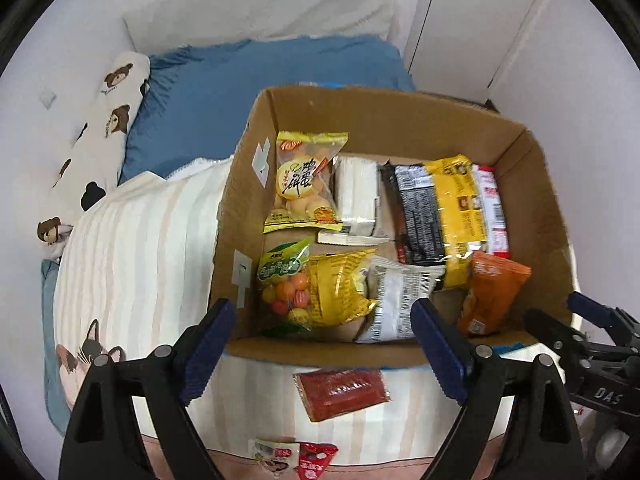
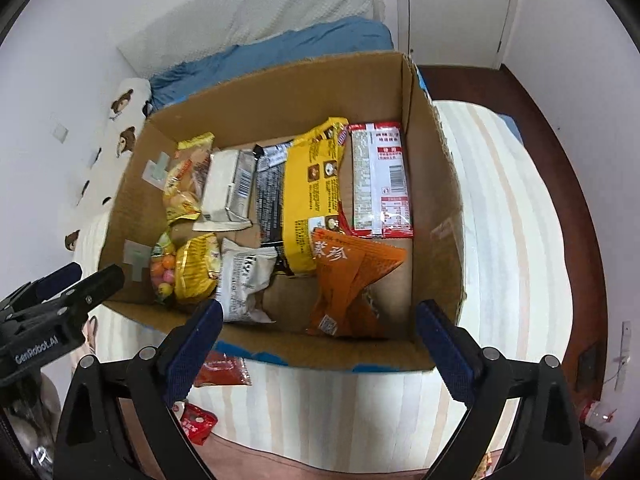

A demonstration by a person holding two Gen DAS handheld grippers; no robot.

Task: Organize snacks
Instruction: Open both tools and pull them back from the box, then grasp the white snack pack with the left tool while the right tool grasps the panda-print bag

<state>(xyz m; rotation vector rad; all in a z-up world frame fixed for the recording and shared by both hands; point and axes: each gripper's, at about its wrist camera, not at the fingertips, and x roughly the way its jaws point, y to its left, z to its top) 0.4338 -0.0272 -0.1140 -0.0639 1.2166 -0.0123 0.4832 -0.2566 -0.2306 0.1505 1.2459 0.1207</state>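
Left gripper: jaws spread wide, nothing between them, held above the near wall of the cardboard box. Right gripper: likewise wide apart and empty, over the same near wall further to the right.

Box contents, ahead of both grippers: an orange packet lies just beyond the right gripper, leaning toward the right wall. A white-grey packet sits just past the right gripper's left finger. A bag of coloured candy balls and a yellow foil packet lie just ahead of the left gripper, toward the left wall. Further in: a yellow-and-black noodle pack, a red-and-white pack beside it, and a pale yellow cake bag at the far left.

Outside the box (on the striped bedding): a red sachet lies directly below the left gripper, between its fingers in that view. Two small wrappers lie nearer still.
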